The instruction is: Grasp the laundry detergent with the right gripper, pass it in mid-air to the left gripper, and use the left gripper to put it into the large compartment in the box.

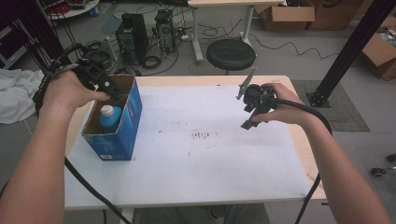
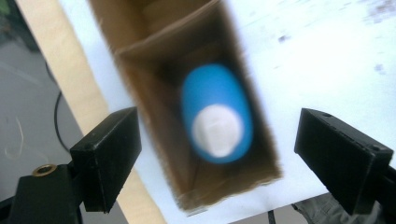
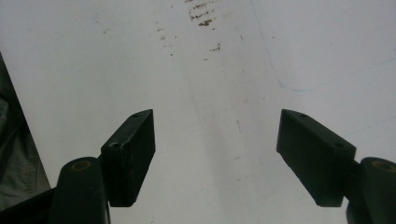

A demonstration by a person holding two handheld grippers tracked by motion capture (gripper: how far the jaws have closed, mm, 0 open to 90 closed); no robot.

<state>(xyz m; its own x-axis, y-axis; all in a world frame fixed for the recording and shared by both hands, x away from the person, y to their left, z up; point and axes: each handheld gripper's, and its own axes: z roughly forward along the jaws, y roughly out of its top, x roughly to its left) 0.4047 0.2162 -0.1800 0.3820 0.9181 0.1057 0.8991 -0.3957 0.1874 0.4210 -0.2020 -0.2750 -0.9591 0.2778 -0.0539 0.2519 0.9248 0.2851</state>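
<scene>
At the left of the high view, the blue bottle (image 1: 110,117) stands upright inside the blue carton (image 1: 122,135), so the left gripper (image 1: 110,88) hangs above it with jaws apart, clamping nothing, while the right gripper (image 1: 250,112), jaws also apart, idles over the worktop (image 1: 210,158).

Bare forearms, no sleeves; each hand carries a black gripper, left gripper (image 1: 105,84) and right gripper (image 1: 252,106), with blocky screw-holed jaws, brass-coloured bushings, thick black trailing cables.

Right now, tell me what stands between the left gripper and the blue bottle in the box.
Nothing visible does. The left gripper hangs with open jaws above the blue bottle, which stands white cap up inside the open-topped cardboard box; the box walls flank it, but none covers it.
</scene>
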